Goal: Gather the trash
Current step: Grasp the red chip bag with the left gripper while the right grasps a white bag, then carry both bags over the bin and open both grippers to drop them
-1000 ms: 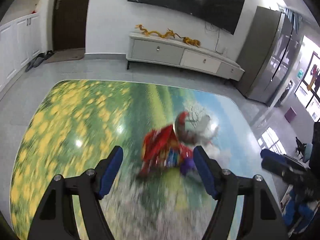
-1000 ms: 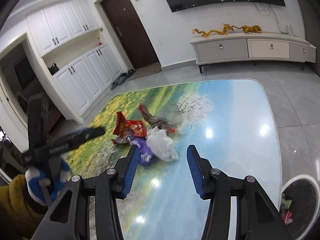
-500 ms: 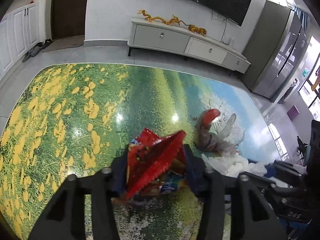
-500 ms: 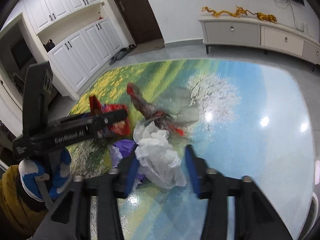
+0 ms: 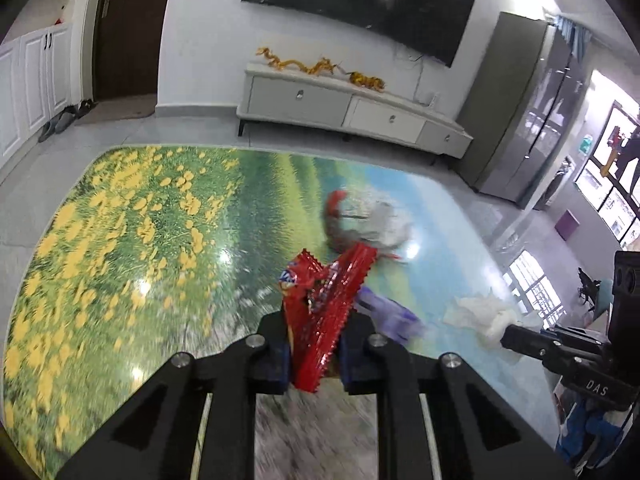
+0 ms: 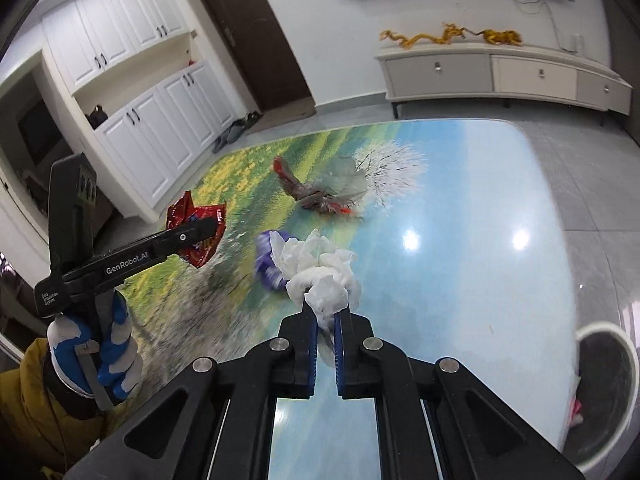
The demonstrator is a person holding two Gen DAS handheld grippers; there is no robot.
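My left gripper (image 5: 316, 332) has its jaws closing on a red snack wrapper (image 5: 332, 300), pads pressing both sides, the wrapper lifted off the table. The right wrist view shows that wrapper (image 6: 188, 216) in the air at the left. My right gripper (image 6: 326, 320) closes tight on a crumpled white tissue (image 6: 320, 268), raised above the table. A purple wrapper (image 6: 266, 256) lies just behind the tissue. Farther back lies a crumpled clear plastic bag with red scraps (image 6: 324, 192).
The glossy table (image 6: 460, 240) bears a landscape print. A round bin with a white rim (image 6: 600, 326) stands on the floor at its right edge, with some scraps inside. A gloved hand (image 6: 96, 356) holds the left gripper. A TV cabinet (image 5: 352, 108) stands along the far wall.
Both grippers went from open to shut: the left on the red wrapper, the right on the white tissue. Both then pulled back from the pile and lifted their pieces.
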